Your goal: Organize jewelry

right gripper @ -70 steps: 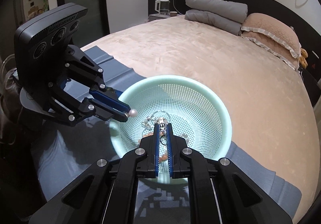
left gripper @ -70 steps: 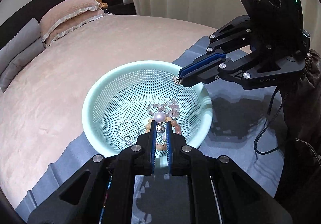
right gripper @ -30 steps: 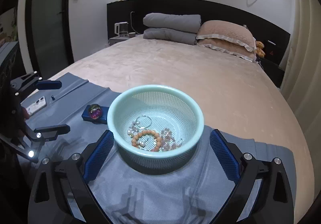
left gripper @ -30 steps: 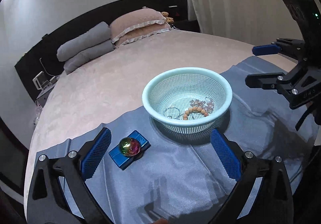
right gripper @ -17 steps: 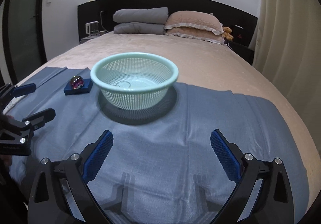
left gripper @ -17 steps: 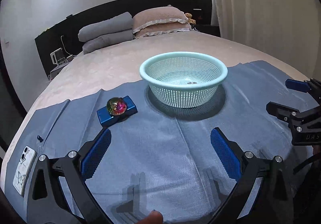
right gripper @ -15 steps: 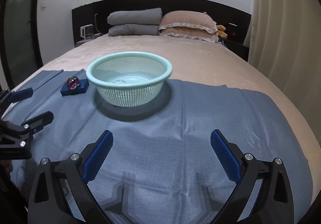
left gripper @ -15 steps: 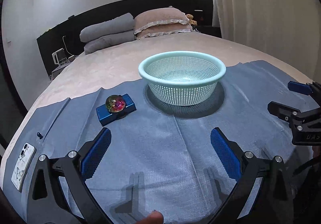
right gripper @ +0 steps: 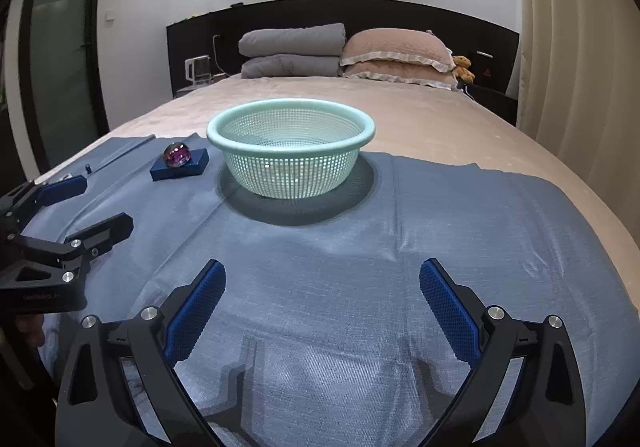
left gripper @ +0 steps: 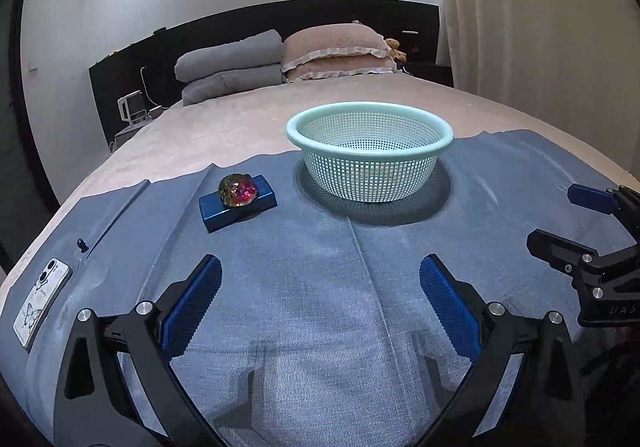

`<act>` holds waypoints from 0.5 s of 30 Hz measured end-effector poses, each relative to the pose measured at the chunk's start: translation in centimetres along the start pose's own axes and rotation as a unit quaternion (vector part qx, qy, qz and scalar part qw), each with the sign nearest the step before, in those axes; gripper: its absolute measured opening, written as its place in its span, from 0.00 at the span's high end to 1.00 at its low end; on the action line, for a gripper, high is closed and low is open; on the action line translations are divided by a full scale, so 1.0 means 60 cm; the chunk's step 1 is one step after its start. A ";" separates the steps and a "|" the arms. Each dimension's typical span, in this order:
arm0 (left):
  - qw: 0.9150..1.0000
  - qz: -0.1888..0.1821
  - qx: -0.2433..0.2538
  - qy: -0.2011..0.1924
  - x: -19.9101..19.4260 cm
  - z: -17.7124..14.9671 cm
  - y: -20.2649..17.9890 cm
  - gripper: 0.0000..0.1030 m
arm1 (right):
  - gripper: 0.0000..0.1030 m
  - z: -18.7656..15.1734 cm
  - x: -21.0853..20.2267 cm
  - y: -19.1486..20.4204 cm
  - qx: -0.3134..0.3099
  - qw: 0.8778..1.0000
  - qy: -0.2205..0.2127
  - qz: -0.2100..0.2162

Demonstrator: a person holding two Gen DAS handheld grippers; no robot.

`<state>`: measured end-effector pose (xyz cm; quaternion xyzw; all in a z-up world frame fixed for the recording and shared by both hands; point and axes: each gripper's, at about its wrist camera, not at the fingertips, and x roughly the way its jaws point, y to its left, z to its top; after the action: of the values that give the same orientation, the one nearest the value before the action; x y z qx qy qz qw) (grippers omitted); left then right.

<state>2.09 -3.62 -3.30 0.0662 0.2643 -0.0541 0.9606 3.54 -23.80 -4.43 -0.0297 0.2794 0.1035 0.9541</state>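
Observation:
A mint-green mesh basket (left gripper: 370, 159) stands on a blue-grey cloth (left gripper: 312, 287) on the bed; it also shows in the right wrist view (right gripper: 291, 151). Its jewelry is hidden behind the wall from this low angle. My left gripper (left gripper: 320, 299) is open and empty, low over the cloth well short of the basket. My right gripper (right gripper: 322, 307) is open and empty, also back from the basket. Each gripper shows at the edge of the other's view, the right (left gripper: 588, 231) and the left (right gripper: 76, 203), both open.
A blue box (left gripper: 238, 203) with an iridescent ball (left gripper: 237, 189) on top sits left of the basket, also in the right wrist view (right gripper: 180, 164). A phone (left gripper: 42, 303) lies at the cloth's left edge. Pillows (right gripper: 344, 51) and a headboard are at the far end.
Both grippers, shut on jewelry over the basket 2.3 s ago, have opened and drawn back and down to near cloth level. In the last half second they barely moved.

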 end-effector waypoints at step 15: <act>1.000 -0.008 0.009 0.014 0.004 -0.014 -0.004 0.06 | 0.09 -0.011 0.011 -0.008 0.011 1.000 0.011 -0.009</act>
<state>1.83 -3.73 -4.14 0.0735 0.2776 -0.0633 0.9558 3.84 -24.23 -5.31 -0.0224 0.2909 0.0914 0.9521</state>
